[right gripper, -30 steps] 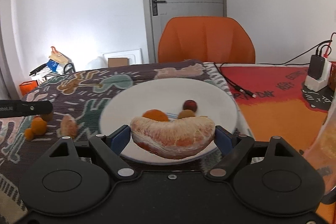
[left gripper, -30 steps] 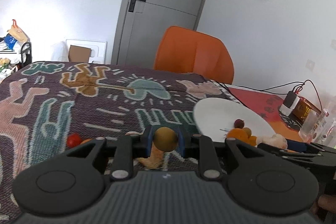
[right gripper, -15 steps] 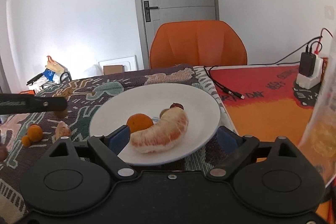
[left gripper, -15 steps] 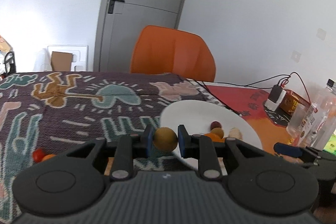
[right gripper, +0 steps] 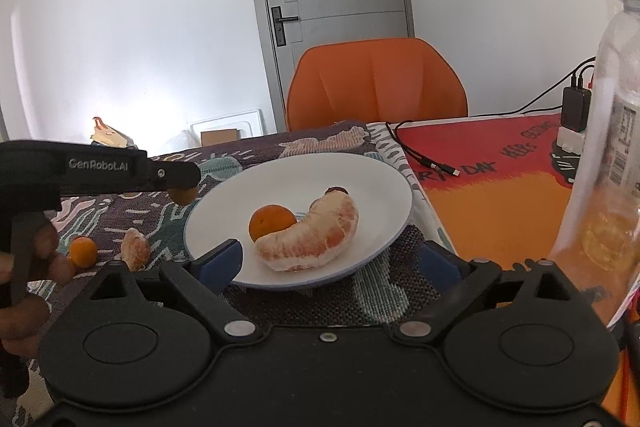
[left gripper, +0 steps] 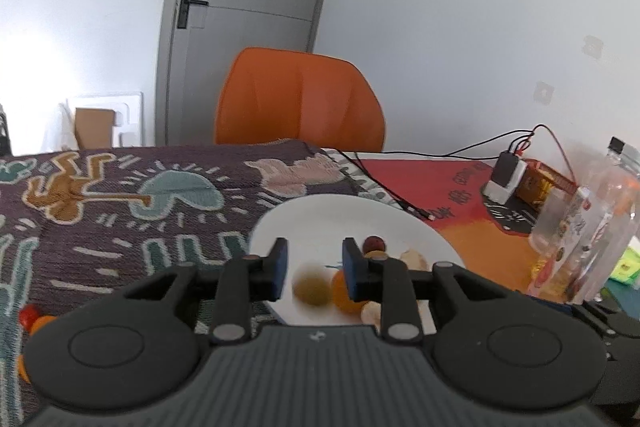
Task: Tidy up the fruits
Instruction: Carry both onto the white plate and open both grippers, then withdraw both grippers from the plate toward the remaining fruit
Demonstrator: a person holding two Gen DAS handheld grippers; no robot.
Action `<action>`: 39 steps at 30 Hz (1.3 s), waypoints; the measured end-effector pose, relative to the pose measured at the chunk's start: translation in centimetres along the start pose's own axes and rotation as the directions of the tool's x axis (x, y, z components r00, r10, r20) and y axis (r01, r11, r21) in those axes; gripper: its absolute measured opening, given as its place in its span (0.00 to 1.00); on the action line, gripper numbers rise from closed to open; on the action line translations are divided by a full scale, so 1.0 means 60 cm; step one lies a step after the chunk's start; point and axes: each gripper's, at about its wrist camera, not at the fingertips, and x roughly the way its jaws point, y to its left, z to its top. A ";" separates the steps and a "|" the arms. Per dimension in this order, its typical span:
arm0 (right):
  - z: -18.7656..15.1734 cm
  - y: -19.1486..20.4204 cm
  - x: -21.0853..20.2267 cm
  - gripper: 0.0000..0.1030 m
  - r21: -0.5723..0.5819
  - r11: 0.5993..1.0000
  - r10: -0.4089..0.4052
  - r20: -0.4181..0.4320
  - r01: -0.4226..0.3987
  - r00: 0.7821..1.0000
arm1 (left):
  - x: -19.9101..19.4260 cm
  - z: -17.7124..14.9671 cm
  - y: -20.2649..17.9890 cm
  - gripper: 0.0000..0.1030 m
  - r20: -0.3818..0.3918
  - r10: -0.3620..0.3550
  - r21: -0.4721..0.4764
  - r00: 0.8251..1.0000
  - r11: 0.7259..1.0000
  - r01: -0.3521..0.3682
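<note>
Left gripper (left gripper: pixel 315 267): the fingers have just been opening and stand slightly apart. A small round yellow-brown fruit (left gripper: pixel 312 290) is seen between and just below them, blurred, with neither pad touching it. It is over the near left part of the white plate (left gripper: pixel 320 219). In the right wrist view it sits directly under the fingertip, at the plate's left rim.

Right gripper (right gripper: pixel 330 261): the fingers have just been opening and are spread wide with nothing gripped. They stand at the near rim of the plate.

Plate contents: a peeled pomelo segment (right gripper: pixel 316 235) lies curved across the middle. An orange (right gripper: pixel 272 221) touches its left side, and a dark red fruit (right gripper: pixel 336 191) is at its far end.

The plate rests on the patterned cloth (right gripper: pixel 328 303) covering the left part of the bench, beside the cloth's right edge. A small orange (right gripper: pixel 83 251) and a peeled segment (right gripper: pixel 135 254) lie on the cloth left of the plate. A clear bottle (right gripper: pixel 612 147) stands towards the right edge of the bench.
</note>
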 end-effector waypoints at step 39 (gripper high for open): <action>-0.013 0.102 0.022 1.00 -0.026 0.991 0.130 -0.054 -0.131 0.990 | -0.138 -0.092 0.168 0.83 0.018 0.261 -0.064 0.965 0.964 -0.259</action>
